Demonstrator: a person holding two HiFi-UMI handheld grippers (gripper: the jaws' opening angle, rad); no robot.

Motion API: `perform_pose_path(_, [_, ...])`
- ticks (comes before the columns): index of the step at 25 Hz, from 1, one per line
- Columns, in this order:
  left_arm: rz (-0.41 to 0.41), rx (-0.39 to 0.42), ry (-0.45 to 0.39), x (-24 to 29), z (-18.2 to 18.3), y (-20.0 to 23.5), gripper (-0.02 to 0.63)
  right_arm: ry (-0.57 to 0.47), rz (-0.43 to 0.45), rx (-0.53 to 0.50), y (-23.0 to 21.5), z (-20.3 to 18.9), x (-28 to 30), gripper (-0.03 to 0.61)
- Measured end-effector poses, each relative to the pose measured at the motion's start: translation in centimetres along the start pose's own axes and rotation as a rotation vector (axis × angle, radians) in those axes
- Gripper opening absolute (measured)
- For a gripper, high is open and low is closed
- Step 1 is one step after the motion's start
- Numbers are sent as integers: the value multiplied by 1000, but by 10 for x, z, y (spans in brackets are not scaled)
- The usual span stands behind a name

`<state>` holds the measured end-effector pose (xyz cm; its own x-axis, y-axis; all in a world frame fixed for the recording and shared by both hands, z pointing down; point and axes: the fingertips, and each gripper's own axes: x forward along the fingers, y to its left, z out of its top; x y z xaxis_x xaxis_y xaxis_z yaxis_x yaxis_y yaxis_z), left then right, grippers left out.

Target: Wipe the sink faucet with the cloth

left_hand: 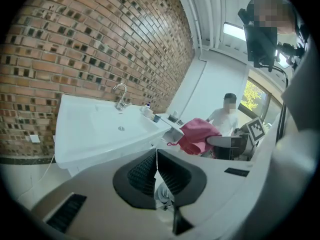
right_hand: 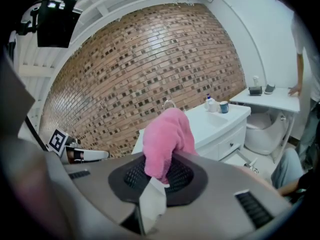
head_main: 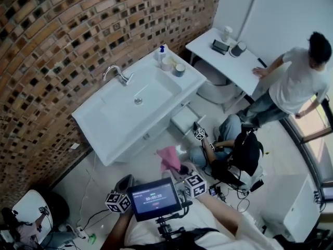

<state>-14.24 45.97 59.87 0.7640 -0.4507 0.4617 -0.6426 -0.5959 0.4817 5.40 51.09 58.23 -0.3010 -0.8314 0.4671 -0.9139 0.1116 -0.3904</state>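
The chrome faucet [head_main: 116, 73] stands at the back of the white sink [head_main: 109, 132], against the brick wall. My right gripper [right_hand: 159, 171] is shut on a pink cloth [right_hand: 167, 136], which sticks up from the jaws and hides part of the faucet [right_hand: 169, 104]. In the head view the cloth [head_main: 168, 158] hangs in front of the sink's front edge, well short of the faucet. My left gripper [left_hand: 156, 166] is shut with nothing in it and points at the sink [left_hand: 95, 129] and faucet [left_hand: 120, 95]. It also sees the pink cloth [left_hand: 196, 134].
Bottles and a blue cup [head_main: 179, 70] stand on the sink's right corner. A white table [head_main: 231, 61] and a toilet [head_main: 216, 91] lie to the right. One person [head_main: 294, 85] stands by the table. Another person [head_main: 237, 152] sits on the floor near the sink cabinet.
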Motion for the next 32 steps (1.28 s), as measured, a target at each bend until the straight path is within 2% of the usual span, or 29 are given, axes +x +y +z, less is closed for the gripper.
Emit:
perform_pose_path(6, [-7, -10, -24, 9, -3, -23, -9, -16, 1, 56, -22, 2, -20, 69])
perform_pose_path(10, [11, -16, -31, 10, -7, -26, -9, -14, -11, 32, -32, 1, -28, 66])
perform_pose_path(14, [33, -44, -30, 8, -12, -23, -9, -35, 21, 45, -29, 7, -35, 64])
perform_pose_path(32, [44, -8, 7, 23, -11, -33, -9, -52, 90, 52, -37, 10, -27, 64])
